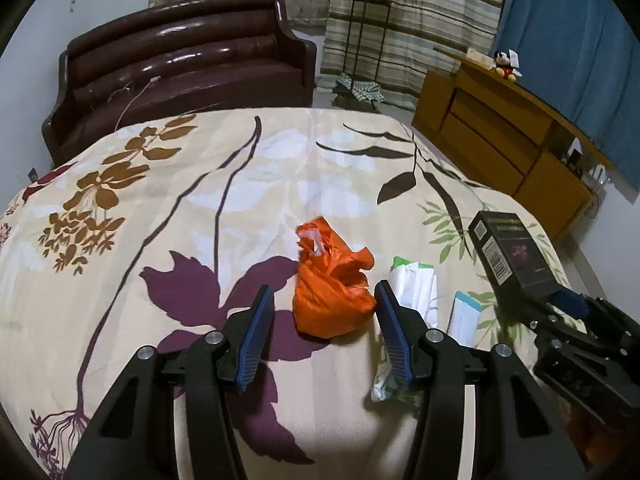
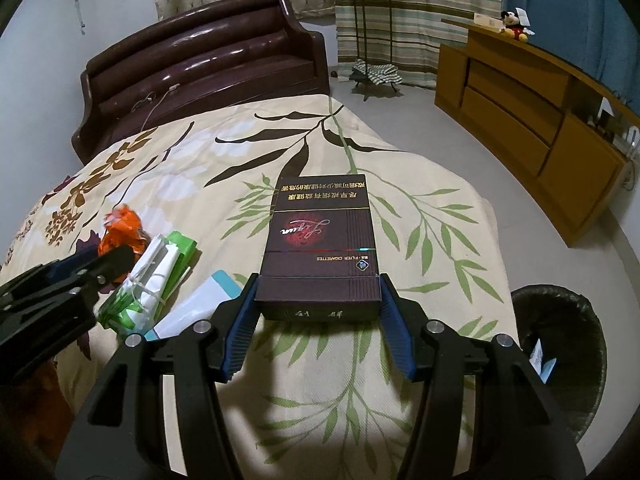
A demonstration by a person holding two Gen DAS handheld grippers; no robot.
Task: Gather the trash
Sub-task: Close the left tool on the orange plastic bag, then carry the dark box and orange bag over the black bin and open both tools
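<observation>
Bedroom scene, floral bedspread (image 1: pixel 180 208) filling most of both views. Right gripper (image 2: pixel 318 312) has its fingers clamped on a dark cigarette box (image 2: pixel 320 248), dead center of the right view, held above the bed. Bin (image 2: pixel 560 360) sits at lower right, off the bed edge. Left gripper (image 1: pixel 324 332) has fingers apart, an orange bag (image 1: pixel 332 284) between them, not pinched as far as I can see. White-green wrappers (image 1: pixel 412 288) lie just right of it. Risk: only the box's near end is gripped, so it could pivot and drop short of the bin.
</observation>
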